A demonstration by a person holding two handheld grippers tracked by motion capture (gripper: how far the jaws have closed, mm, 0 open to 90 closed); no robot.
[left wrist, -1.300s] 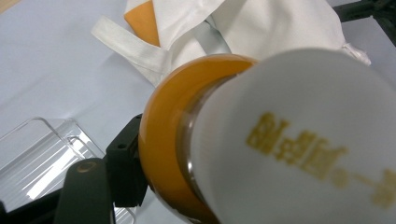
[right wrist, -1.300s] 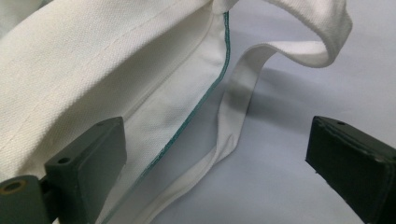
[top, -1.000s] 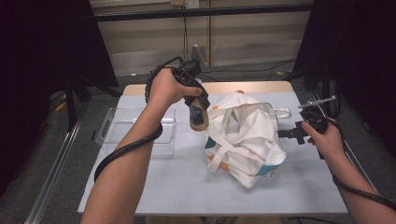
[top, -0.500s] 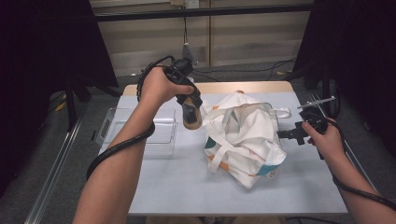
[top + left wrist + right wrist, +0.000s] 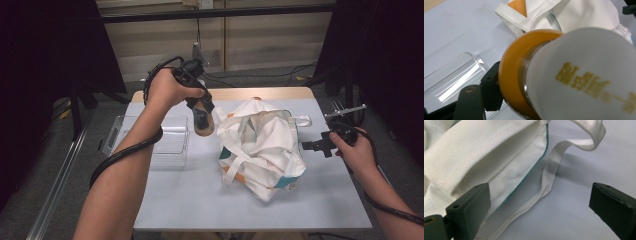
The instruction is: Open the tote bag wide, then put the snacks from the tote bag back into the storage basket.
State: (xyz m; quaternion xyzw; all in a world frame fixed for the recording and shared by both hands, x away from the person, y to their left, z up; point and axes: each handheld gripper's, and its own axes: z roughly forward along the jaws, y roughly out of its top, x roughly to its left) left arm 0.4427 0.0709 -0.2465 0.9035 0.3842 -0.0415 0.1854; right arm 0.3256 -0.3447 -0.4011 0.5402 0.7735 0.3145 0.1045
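While jaws grip — bottle cropped.

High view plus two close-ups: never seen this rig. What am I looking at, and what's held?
No robot here: a person holds a two-jaw tool in each hand at a table. The high view comes from a fixed camera above the person's side. The two close-ups come from cameras riding on the grippers, looking along their black jaws.

On the table lie a white cloth bag and a clear plastic bin.

The left gripper is shut on an amber bottle with a white cap, held in the air between bin and bag. The right gripper is open at the bag's right side, near a loose strap, holding nothing.
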